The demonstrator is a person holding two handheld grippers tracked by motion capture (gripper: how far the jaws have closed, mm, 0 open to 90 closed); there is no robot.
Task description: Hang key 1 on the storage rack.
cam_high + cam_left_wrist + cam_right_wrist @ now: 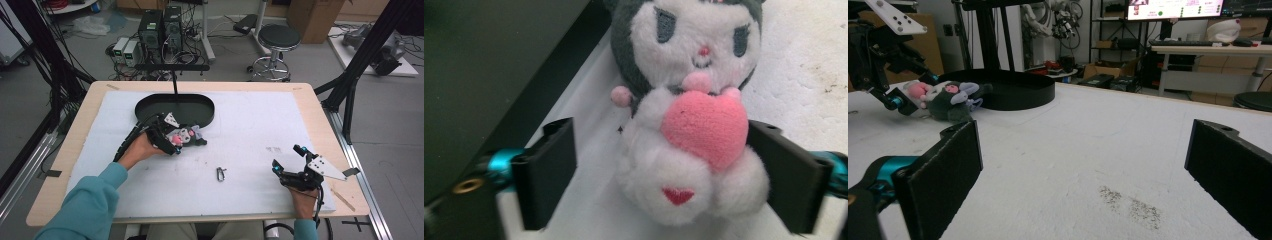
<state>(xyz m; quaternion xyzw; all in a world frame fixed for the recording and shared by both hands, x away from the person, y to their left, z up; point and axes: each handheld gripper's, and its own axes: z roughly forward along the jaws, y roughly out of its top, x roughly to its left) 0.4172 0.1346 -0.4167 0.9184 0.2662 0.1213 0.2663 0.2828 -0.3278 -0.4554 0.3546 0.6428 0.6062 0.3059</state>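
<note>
Seen from the high view, a person in teal sleeves works at a white-covered bench (250, 125). The left forearm angles in from the lower left and reaches toward the far middle of the bench, where the left claw (181, 141) sits over a small plush doll (187, 135) lying on the white cover just in front of an oval black tray (150, 107). The right hand rests near the bench's front right corner, its right claw (286, 159) pointing toward the far left with the jaws spread wide and nothing between them. A small metal clip (221, 173) lies on the cover between the two hands.

In the left gripper view, the left claw (661, 175) straddles the plush doll (689, 125), a white-faced figure with a dark grey hood hugging a pink heart. One jaw lies against the doll's flank beside the heart; the other stands clear of it, with white cover showing in the gap, so the claw is not yet clamped. The black tray (499, 65) runs alongside.

In the right gripper view, the right claw (1083, 170) is held low and level over the bench (1088, 150), jaws far apart and empty. Farther off, the left claw (900, 102) is at the plush doll (948, 97), beside the black tray (1018, 85).
</note>
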